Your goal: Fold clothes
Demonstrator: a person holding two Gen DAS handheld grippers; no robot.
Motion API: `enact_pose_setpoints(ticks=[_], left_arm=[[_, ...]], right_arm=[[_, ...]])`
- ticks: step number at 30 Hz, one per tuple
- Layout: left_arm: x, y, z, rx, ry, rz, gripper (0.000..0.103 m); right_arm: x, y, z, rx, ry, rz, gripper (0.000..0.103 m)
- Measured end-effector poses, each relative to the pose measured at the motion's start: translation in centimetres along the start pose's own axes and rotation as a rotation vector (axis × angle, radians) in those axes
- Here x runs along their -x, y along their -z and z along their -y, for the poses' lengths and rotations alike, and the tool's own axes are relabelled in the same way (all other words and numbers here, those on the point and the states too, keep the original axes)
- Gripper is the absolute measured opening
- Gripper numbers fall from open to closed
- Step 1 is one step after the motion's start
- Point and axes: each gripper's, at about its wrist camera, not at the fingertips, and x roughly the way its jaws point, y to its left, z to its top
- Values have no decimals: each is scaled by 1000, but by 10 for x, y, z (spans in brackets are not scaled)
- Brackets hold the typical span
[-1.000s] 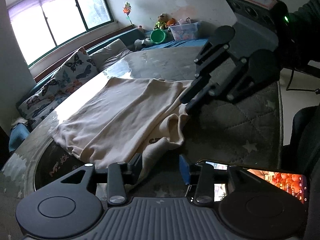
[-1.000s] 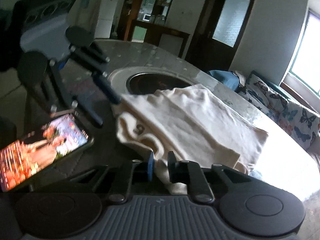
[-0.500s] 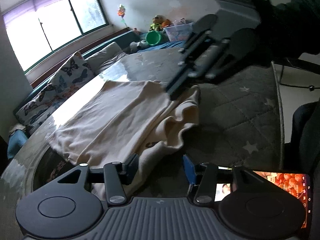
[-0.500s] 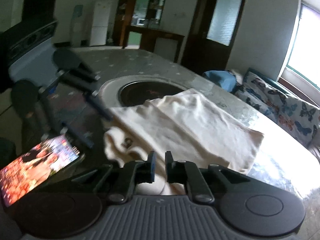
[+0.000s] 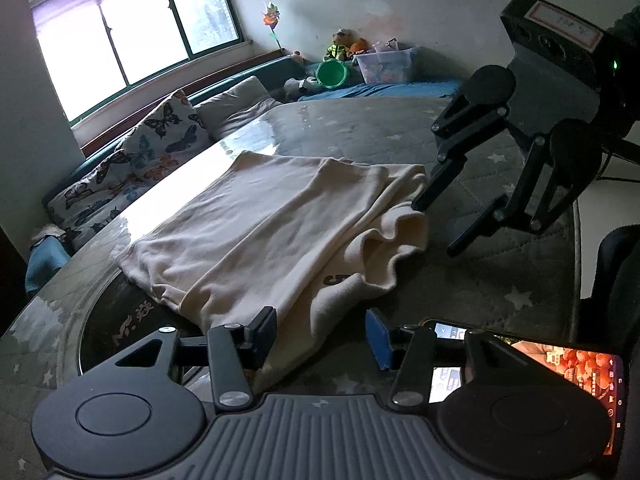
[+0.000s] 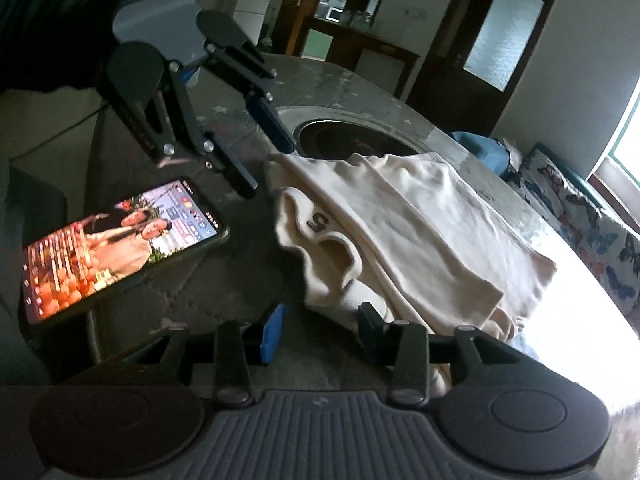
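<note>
A cream garment [image 5: 280, 232] [image 6: 404, 232] lies folded lengthwise on the grey quilted table cover [image 5: 480, 280], its rumpled edge with a dark printed mark facing me. My left gripper [image 5: 320, 336] [image 6: 266, 168] stands open at one end of that edge. Cloth lies by its left finger and neither pad presses on it. At the other end my right gripper [image 6: 320, 332] [image 5: 438, 226] has its jaws opening. The garment's hem lies just ahead of and between its blue pads [image 6: 272, 332], untouched by them.
A lit phone [image 6: 120, 248] [image 5: 560, 364] lies on the table cover between the two grippers. A dark round inset [image 6: 348, 140] [image 5: 120, 332] sits in the table past the garment. Butterfly cushions [image 5: 160, 148] line a bench under the window. A dark chair [image 5: 616, 280] stands at the table's edge.
The right gripper, shut on the garment's hem a second ago, has opened and let it go. The hem now rests on the table. The left gripper has stayed put.
</note>
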Motion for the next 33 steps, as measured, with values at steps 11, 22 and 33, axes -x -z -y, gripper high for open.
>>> enact_pose_setpoints(ticks=[11,22,33], left_arm=[[2,3,0,1,-1,-8,54],[2,3,4,-5,26,-12,60],[-8,-3,13,-44,36,7,67]], right_arm=[[-12,-1,-8,100,60,15,31],[-4,-12,13,23,79,77,6],[4,-23,37,-45,96,113,6]])
